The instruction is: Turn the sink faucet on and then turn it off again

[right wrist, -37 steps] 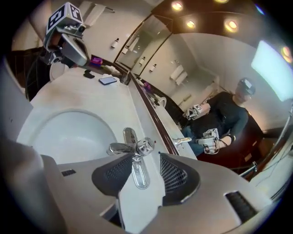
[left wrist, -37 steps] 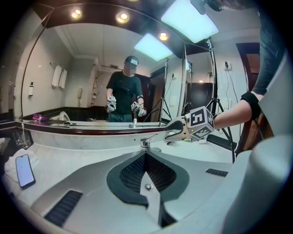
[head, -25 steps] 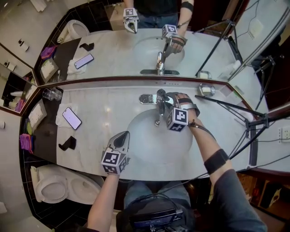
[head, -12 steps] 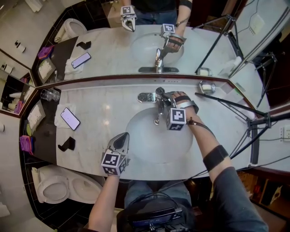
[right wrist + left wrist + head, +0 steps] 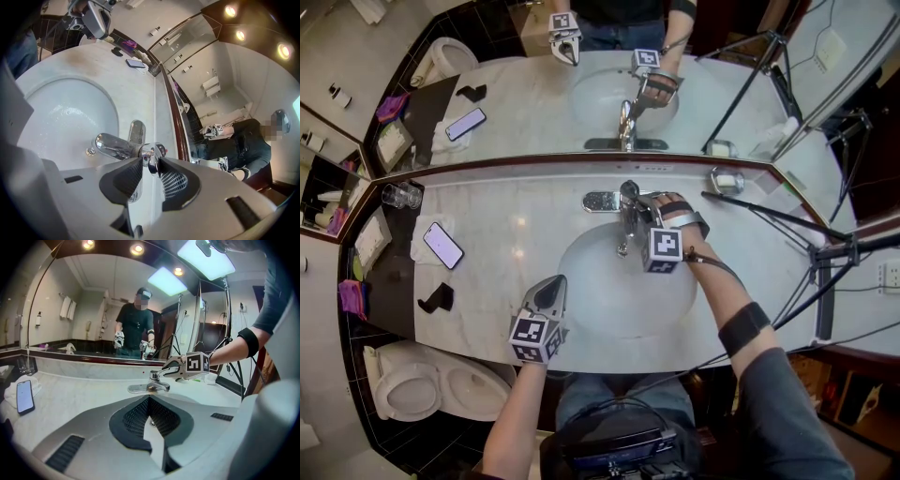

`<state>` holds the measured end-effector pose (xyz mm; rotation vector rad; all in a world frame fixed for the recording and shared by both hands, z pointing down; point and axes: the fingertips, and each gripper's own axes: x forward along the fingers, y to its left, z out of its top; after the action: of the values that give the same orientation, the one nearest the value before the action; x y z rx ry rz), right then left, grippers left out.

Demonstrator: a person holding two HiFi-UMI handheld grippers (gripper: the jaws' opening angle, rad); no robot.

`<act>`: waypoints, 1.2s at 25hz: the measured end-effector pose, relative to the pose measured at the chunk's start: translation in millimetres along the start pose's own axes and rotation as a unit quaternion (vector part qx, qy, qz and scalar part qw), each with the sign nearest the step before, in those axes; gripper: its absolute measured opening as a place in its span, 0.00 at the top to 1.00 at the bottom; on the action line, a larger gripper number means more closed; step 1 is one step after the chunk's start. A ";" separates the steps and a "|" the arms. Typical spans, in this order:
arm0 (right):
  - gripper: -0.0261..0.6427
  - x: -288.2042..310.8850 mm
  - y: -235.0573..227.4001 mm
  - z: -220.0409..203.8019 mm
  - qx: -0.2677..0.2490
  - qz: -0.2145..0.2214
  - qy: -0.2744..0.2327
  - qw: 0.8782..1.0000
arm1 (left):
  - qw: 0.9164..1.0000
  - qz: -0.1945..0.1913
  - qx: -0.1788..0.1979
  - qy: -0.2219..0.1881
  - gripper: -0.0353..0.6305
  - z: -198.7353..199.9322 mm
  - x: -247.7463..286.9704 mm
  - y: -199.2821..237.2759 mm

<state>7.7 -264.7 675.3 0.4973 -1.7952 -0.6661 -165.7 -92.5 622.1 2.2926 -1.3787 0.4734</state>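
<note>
A chrome faucet [image 5: 625, 214] stands behind the white basin [image 5: 600, 300], with no water running. My right gripper [image 5: 637, 208] reaches it from the right. In the right gripper view its jaws [image 5: 151, 161] have just been closing, and their pads press on the faucet handle [image 5: 152, 151] from both sides, above the spout [image 5: 112, 145]. My left gripper [image 5: 553, 283] hovers at the basin's near left rim, shut and holding nothing. The left gripper view [image 5: 150, 400] looks across at the faucet [image 5: 153, 384] and the right gripper [image 5: 168, 367].
A phone [image 5: 442, 245] lies on a cloth at the left of the marble counter [image 5: 516, 216], near a glass [image 5: 394, 195] and a black object [image 5: 439, 298]. A soap dish [image 5: 727, 180] and tripod legs [image 5: 769, 220] stand at the right. A mirror [image 5: 506, 103] backs the counter. A toilet [image 5: 403, 389] sits lower left.
The right gripper's jaws have narrowed onto the faucet handle, and the hand has shifted slightly toward it. The left gripper has stayed where it was.
</note>
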 end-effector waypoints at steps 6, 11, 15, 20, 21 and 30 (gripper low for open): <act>0.79 0.4 -2.4 -2.7 -0.004 -0.016 0.005 1.000 | 1.000 0.004 -0.004 0.002 0.95 -3.3 -2.3 2.7; 0.79 2.2 -2.0 -1.6 -0.002 -0.038 -0.001 0.999 | 1.000 0.006 -0.007 0.003 0.95 -5.9 -3.4 3.9; 0.79 0.6 -1.8 -0.8 -0.001 -0.046 0.000 0.999 | 1.000 0.006 -0.008 0.002 0.95 -6.8 -3.9 4.6; 0.79 -0.7 4.3 -4.1 -0.008 -0.070 0.000 0.998 | 1.000 0.009 -0.010 0.001 0.95 -6.7 -5.2 6.0; 0.79 -1.1 6.4 -4.6 -0.007 -0.074 0.001 0.997 | 1.000 0.009 -0.010 0.001 0.95 -7.4 -5.7 6.8; 0.78 -0.2 18.7 -4.4 -0.001 -0.092 0.003 0.996 | 1.000 0.011 -0.012 0.003 0.95 -12.0 -9.8 11.5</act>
<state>11.8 -251.4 688.5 0.6682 -1.7566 -0.7918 -181.2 -83.8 629.5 2.2563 -1.4002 0.4680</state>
